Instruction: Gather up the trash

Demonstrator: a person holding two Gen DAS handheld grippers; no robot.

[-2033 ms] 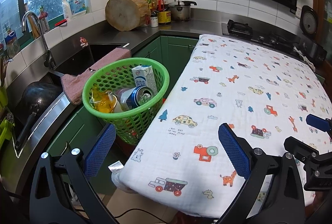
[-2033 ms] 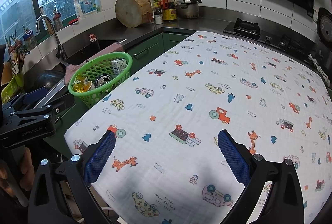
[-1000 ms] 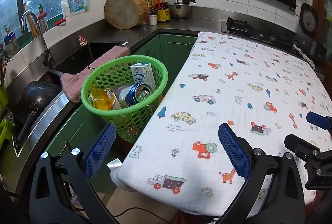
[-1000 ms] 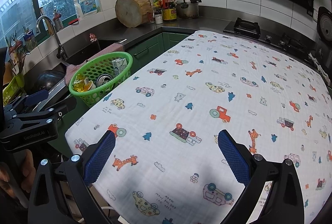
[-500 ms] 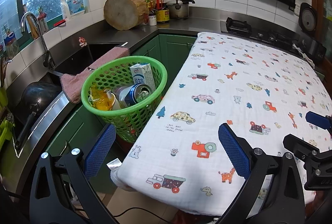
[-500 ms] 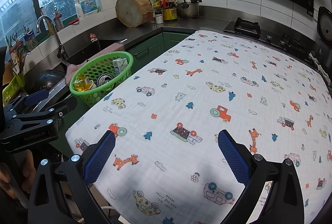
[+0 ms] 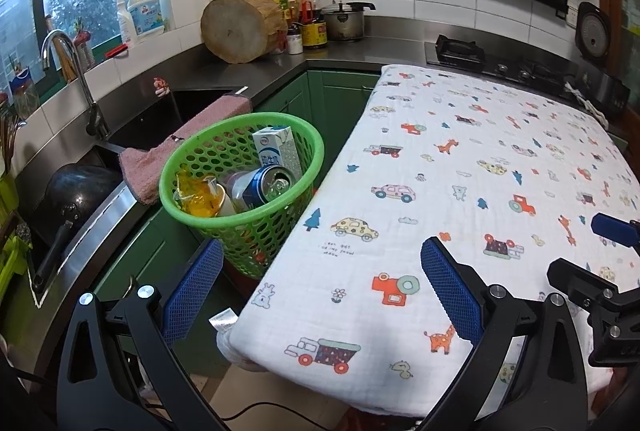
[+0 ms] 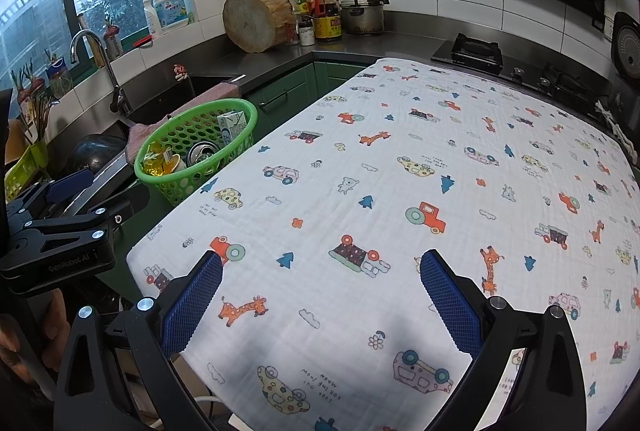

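A green mesh basket (image 7: 308, 143) (image 8: 244, 111) stands at the table's left edge beside the sink. Inside it lie a white milk carton (image 7: 276, 151) (image 8: 230, 123), a blue drink can (image 7: 266, 185) (image 8: 200, 151) and a yellow wrapper (image 7: 196, 197) (image 8: 156, 159). My left gripper (image 7: 320, 283) hovers open over the table's near left corner, nothing between its fingers. My right gripper (image 8: 320, 287) is open above the patterned tablecloth (image 8: 400, 191) (image 7: 460, 171), also holding nothing. No loose trash shows on the cloth.
A sink (image 7: 168, 111) with a tap (image 7: 72, 71) and a pink towel (image 7: 176, 147) lie left of the basket. A black pan (image 7: 76, 191) sits nearer. A wooden block (image 7: 240, 27), bottles and a pot (image 7: 346, 23) line the back counter; a stove (image 7: 480, 59) is behind the table.
Both views have shifted only slightly; the left gripper drifted back a little. Both grippers stay open and the basket's contents are the same.
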